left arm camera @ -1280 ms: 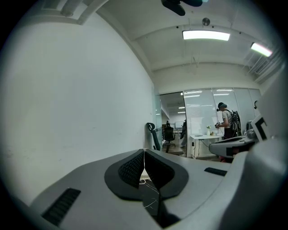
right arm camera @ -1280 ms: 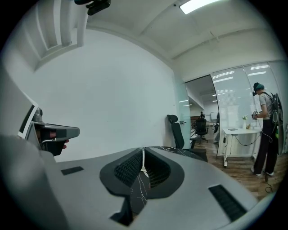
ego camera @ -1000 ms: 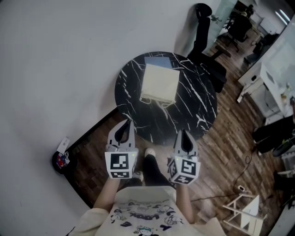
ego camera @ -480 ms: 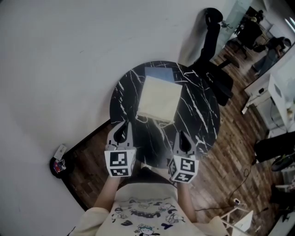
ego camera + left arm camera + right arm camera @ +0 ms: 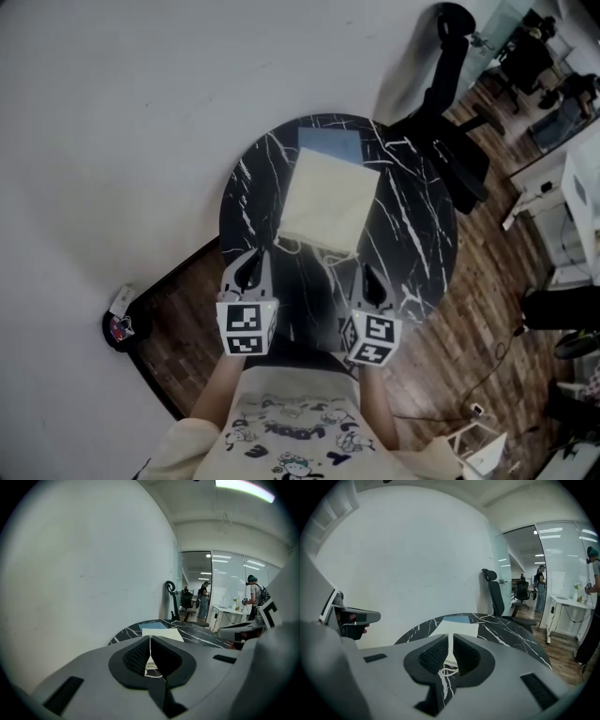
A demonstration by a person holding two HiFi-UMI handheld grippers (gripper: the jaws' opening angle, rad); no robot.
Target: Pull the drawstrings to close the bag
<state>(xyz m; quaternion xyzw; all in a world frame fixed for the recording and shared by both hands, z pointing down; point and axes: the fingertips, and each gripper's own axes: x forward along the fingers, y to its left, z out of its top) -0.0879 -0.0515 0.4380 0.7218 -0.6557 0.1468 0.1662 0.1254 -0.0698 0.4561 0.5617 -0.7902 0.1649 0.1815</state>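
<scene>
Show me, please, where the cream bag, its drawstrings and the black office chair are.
cream bag point(image 5: 330, 199), head view, the middle of its flat cloth face.
drawstrings point(image 5: 449, 671), right gripper view, the loop by the bag's mouth.
black office chair point(image 5: 457, 155), head view, its seat.

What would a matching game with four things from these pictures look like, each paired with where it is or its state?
1 cream drawstring bag
2 blue sheet
3 black office chair
4 left hand-held gripper

A on the floor beyond the black marble table
B jaws shut, empty
C lying flat on the table
D peeking out at the bag's far edge

Pairs: 1-C, 2-D, 3-A, 4-B
</scene>
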